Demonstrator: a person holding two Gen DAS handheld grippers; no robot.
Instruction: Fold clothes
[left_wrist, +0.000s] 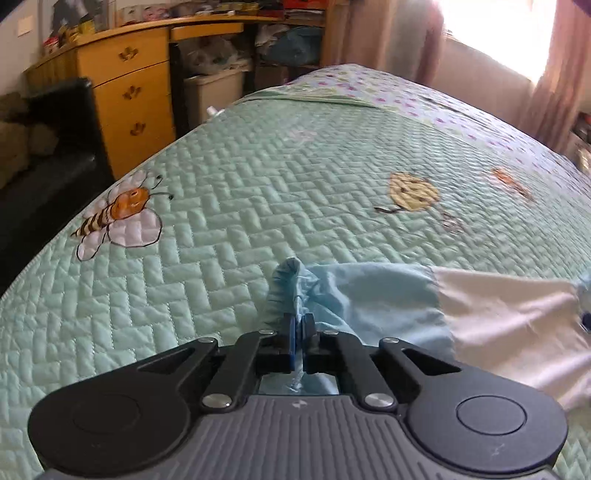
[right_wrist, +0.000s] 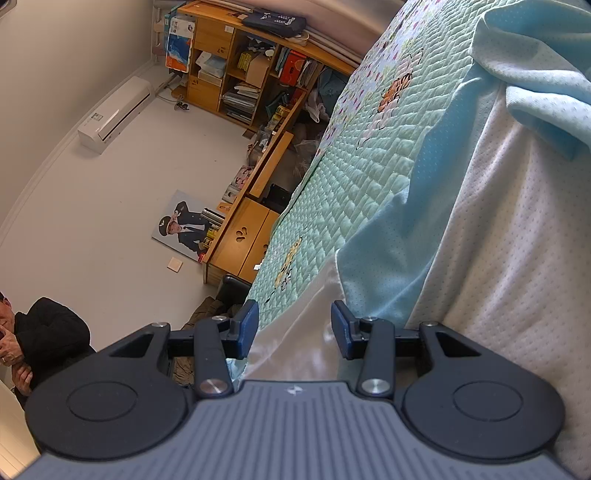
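A light blue and white garment (left_wrist: 388, 295) lies on the quilted mint-green bedspread (left_wrist: 258, 184) with a bee picture. My left gripper (left_wrist: 298, 325) is shut on a bunched blue edge of the garment, and the cloth sticks up past the fingertips. In the right wrist view, which is rolled sideways, the same garment (right_wrist: 498, 221) fills the right side, with a blue fold on top of the white body. My right gripper (right_wrist: 294, 326) stands open at the garment's white edge. That edge runs between the blue pads (right_wrist: 247, 325) without being pinched.
A yellow desk with drawers (left_wrist: 129, 96), a black chair (left_wrist: 62, 122) and a bin (left_wrist: 214, 92) stand beyond the bed's left side. Curtains and a bright window (left_wrist: 498, 37) are at the far right. A seated person (right_wrist: 44, 332) and wooden shelves (right_wrist: 240, 66) are across the room.
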